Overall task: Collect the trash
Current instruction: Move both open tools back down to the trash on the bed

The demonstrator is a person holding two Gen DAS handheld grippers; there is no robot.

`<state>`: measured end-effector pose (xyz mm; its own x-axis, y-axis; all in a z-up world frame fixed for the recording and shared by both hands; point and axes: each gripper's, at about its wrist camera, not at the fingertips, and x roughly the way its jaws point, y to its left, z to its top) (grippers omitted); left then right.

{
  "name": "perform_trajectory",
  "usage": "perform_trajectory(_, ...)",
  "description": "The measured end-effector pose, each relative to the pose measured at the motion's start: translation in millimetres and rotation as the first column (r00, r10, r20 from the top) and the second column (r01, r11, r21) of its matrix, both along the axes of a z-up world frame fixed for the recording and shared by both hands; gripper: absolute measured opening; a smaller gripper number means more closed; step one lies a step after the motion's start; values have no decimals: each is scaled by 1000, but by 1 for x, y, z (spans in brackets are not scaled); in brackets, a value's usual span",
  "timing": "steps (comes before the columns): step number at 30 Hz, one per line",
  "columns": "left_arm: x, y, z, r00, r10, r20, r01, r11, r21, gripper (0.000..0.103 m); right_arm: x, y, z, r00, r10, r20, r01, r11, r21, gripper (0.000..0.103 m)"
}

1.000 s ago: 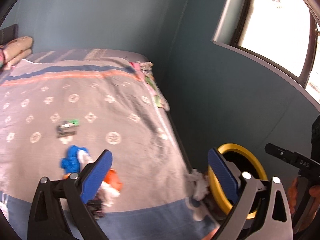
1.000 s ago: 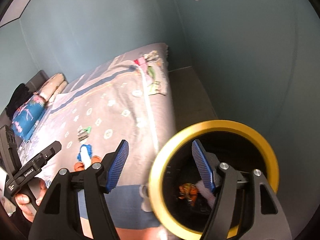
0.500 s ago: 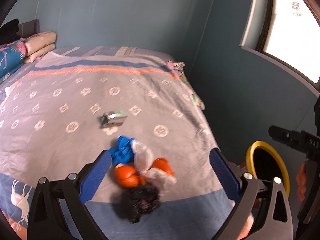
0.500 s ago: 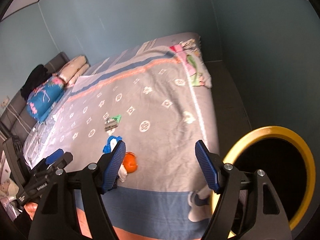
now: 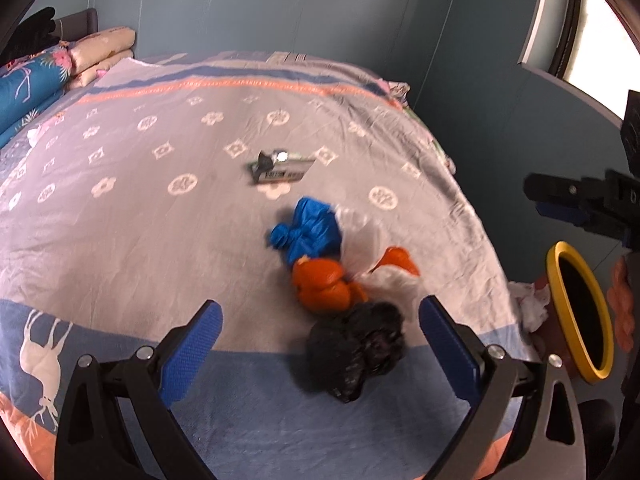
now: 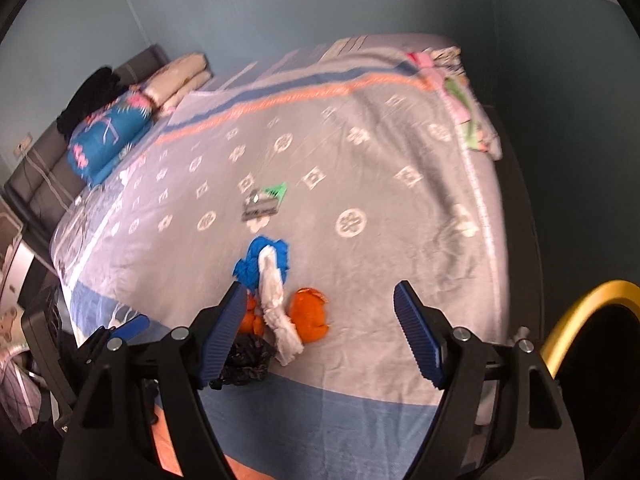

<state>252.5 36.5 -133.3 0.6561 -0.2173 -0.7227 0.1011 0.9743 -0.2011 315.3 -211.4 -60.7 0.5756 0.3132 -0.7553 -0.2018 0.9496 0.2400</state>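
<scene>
A heap of trash lies near the bed's foot: a crumpled black bag [image 5: 356, 350], orange wrappers [image 5: 322, 286], a blue bag [image 5: 310, 230] and white plastic [image 6: 274, 292]. A flat printed packet [image 5: 282, 170] lies farther up the blanket. My left gripper [image 5: 320, 344] is open, its fingers straddling the black bag without touching it. My right gripper [image 6: 320, 328] has its jaws opening above the heap, with nothing pressed between them. The yellow-rimmed bin [image 5: 580, 312] stands on the floor to the right of the bed.
The bed [image 5: 140, 220] has a grey patterned blanket, with pillows [image 6: 108, 136] at the head and folded cloth [image 6: 466, 108] on the far right edge. A white crumpled scrap [image 5: 530, 304] lies beside the bin. Blue-grey walls surround the bed; a window is at the upper right.
Both grippers have swung left from the bin to over the bed's trash heap. The bin now sits at the right edge of both views. The right jaws stand a little wider.
</scene>
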Motion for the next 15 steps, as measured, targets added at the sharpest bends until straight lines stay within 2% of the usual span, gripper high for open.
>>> perform_trajectory(9, 9, -1, -35, 997, -9, -72, 10, 1000, 5, 95, 43, 48, -52, 987, 101, -127, -103, 995, -6, 72)
perform_trajectory(15, 13, -10, -45, 996, -43, -82, 45, 999, 19, 95, 66, 70, -82, 970, 145, -196, -145, 989, 14, 68)
